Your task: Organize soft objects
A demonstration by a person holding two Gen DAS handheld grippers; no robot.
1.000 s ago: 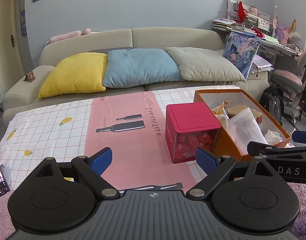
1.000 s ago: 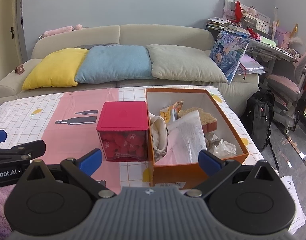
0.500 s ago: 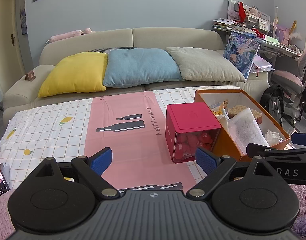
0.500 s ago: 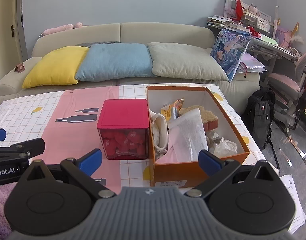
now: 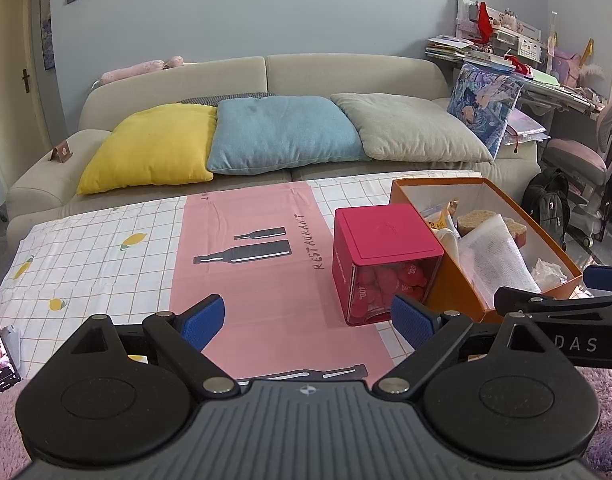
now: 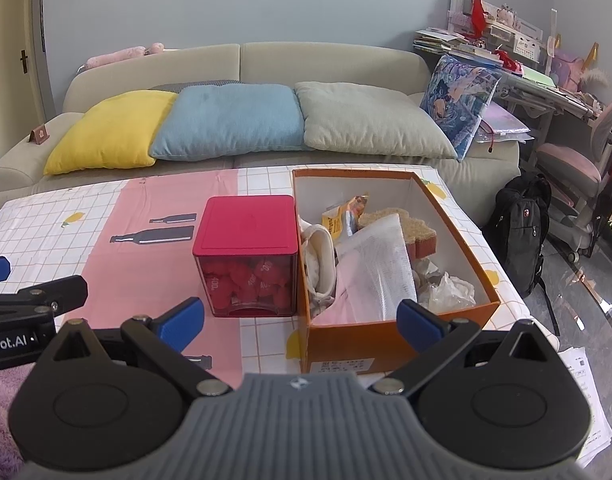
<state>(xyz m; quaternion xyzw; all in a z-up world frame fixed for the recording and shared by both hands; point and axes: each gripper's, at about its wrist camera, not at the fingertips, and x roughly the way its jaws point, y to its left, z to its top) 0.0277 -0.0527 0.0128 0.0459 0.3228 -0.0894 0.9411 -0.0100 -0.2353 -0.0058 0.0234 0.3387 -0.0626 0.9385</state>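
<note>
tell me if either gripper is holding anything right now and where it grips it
Nothing is held. The left gripper and the right gripper both have their jaws spread wide with only the table between them, short of the red box and orange box.

On the table (image 6: 58,220) the lidded container (image 6: 246,254) stands just left of the open box (image 6: 394,336), nearly touching it. In the box lie a sponge (image 6: 402,222), a snack packet (image 6: 346,216) and crumpled wrappings (image 6: 446,288). Behind the table a sofa (image 6: 326,60) carries cushions (image 6: 230,120) side by side
</note>
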